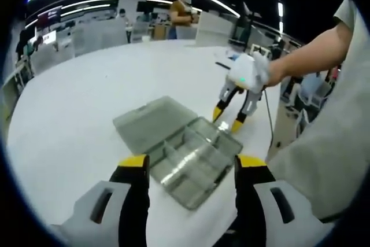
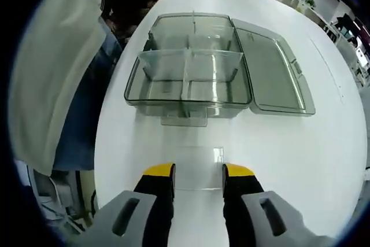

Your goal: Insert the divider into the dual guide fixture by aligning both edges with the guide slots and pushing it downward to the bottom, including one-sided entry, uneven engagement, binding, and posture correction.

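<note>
A clear plastic compartment box (image 2: pixel 151 103) (image 1: pixel 196 192) lies open on the white table, with partitions inside it and its lid (image 2: pixel 277 79) (image 1: pixel 151 118) folded flat beside it. A clear flat divider (image 2: pixel 198 169) spans the gap between the fingers of my right gripper (image 2: pixel 198 172), short of the box's front latch; the gripper looks shut on its two edges. In the left gripper view that right gripper (image 1: pixel 227 120) hangs in a person's hand at the box's far corner. My left gripper (image 1: pixel 192 165) is wide open over the box's near end, holding nothing.
The round white table (image 1: pixel 81 102) runs out to an edge on the right, where a person's arm and grey shirt (image 1: pixel 329 143) stand close. Desks, chairs and another person fill the room behind. Blue trousers and a chair (image 2: pixel 87 114) sit left of the box.
</note>
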A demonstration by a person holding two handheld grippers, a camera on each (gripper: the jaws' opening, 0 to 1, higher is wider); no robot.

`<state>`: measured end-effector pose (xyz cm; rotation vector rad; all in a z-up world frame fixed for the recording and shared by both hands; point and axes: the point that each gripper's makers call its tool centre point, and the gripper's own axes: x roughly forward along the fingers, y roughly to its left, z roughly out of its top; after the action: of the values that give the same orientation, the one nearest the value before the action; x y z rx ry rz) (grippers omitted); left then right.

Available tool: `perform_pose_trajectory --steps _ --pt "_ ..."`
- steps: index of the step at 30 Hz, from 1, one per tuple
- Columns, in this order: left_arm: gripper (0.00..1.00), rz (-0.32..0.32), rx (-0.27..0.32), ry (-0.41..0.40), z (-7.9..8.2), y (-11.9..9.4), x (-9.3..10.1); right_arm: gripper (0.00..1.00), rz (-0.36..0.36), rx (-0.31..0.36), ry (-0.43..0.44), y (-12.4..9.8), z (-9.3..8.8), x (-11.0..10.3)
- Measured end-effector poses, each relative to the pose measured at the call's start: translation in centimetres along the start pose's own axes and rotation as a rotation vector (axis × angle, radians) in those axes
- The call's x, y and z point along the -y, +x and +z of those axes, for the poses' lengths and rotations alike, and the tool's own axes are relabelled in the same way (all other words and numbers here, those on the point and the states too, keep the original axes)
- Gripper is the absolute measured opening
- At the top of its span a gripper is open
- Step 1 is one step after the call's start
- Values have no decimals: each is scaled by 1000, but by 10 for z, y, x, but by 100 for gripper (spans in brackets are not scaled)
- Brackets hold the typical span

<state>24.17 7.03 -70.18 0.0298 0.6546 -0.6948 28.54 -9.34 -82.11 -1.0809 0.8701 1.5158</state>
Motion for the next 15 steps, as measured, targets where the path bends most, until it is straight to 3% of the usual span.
perform_pose_trajectory --steps 15 --pt "57 -2 -6 -11 -2 -1 -1 27 15 -70 23 -1 0 -4"
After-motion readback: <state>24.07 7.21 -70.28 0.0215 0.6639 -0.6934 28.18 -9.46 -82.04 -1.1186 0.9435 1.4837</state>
